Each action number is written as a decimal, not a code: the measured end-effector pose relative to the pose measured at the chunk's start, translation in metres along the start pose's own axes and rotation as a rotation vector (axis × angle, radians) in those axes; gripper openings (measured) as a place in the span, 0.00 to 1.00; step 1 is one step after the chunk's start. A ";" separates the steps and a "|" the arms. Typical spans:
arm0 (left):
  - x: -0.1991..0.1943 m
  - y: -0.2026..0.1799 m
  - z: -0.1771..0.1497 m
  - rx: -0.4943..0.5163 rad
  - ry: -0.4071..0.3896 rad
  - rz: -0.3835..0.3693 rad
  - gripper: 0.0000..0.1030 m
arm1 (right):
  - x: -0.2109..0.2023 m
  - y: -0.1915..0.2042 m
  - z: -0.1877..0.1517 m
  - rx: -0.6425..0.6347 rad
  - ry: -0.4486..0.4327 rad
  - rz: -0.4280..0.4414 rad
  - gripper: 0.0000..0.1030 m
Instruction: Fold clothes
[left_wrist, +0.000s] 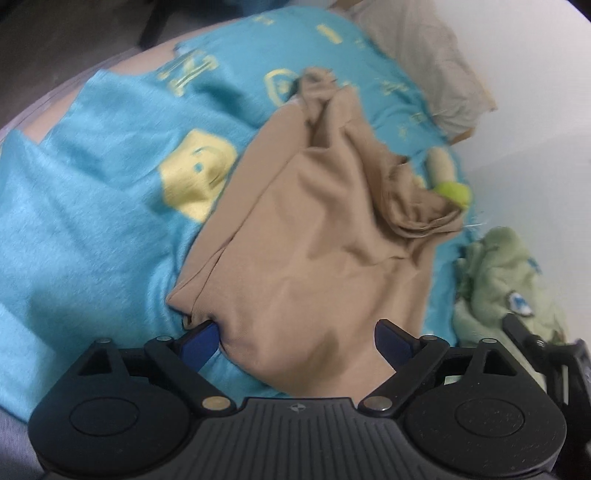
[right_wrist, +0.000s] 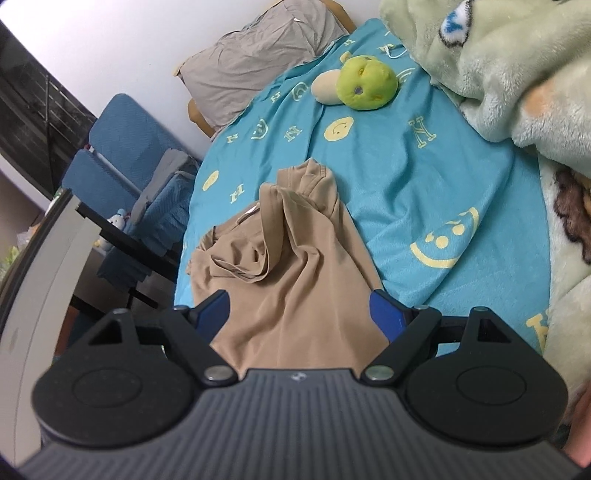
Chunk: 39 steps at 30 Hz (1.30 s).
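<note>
A tan garment (left_wrist: 314, 240) lies crumpled on the turquoise bedspread (left_wrist: 92, 221), its far end bunched into folds. My left gripper (left_wrist: 297, 339) stands wide open over the garment's near end; the cloth lies between the blue pads, and the left pad (left_wrist: 201, 339) touches a fold at the cloth's edge without pinching it. In the right wrist view the same tan garment (right_wrist: 295, 266) runs up from between the fingers of my right gripper (right_wrist: 299, 312), which is also wide open with the cloth loose between its pads.
A green plush toy (right_wrist: 365, 83) lies farther up the turquoise bedspread (right_wrist: 406, 177). A grey pillow (right_wrist: 258, 55) sits at the head of the bed. A pale green fleece blanket (right_wrist: 498, 74) is heaped on the right. A blue chair (right_wrist: 122, 158) stands beside the bed on the left.
</note>
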<state>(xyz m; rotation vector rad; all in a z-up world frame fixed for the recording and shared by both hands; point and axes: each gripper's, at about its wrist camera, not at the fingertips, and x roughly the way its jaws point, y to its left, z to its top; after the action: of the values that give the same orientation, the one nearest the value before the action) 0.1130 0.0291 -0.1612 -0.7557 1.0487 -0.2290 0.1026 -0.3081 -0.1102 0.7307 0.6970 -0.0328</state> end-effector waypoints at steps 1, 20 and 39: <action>-0.004 0.001 -0.001 -0.002 -0.013 -0.025 0.89 | 0.000 -0.001 0.000 0.006 -0.001 0.003 0.82; 0.012 0.014 -0.001 -0.095 -0.008 -0.029 0.57 | 0.001 -0.009 -0.001 0.078 0.030 0.022 0.82; -0.008 0.020 0.007 -0.193 -0.154 -0.287 0.09 | 0.026 -0.038 -0.061 0.612 0.388 0.286 0.84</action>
<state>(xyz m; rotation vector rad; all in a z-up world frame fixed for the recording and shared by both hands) 0.1110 0.0512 -0.1667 -1.0830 0.8209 -0.3127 0.0776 -0.2937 -0.1807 1.4446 0.9580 0.1684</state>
